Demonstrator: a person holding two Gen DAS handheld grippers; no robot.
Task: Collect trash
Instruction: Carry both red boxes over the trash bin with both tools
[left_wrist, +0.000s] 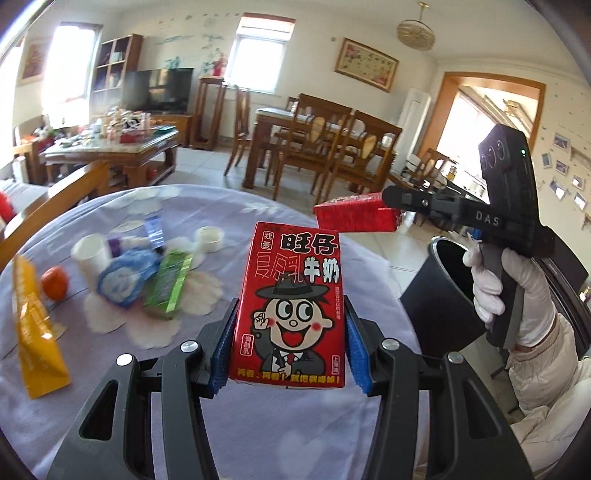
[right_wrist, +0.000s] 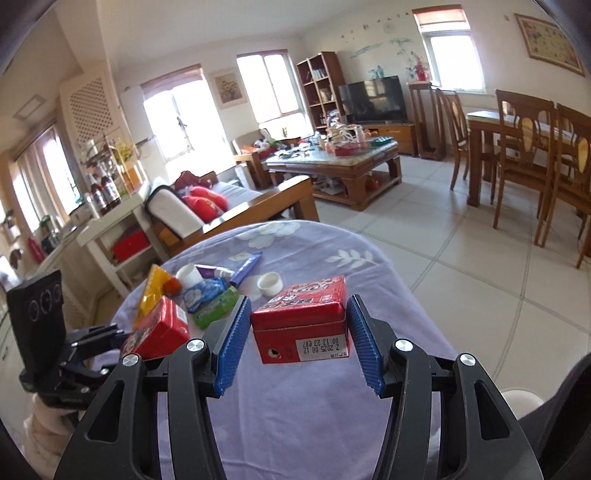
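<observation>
Red cartons (left_wrist: 290, 306) in both grippers

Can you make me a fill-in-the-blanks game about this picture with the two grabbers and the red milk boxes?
1. Each gripper holds a ___ milk carton.
2. The left gripper holds its carton upright, with a cartoon ___ on its front.
3. The small round fruit on the table is coloured ___.
4. The bin beside the table is coloured ___.

Answers: red; boy; orange; black
</observation>
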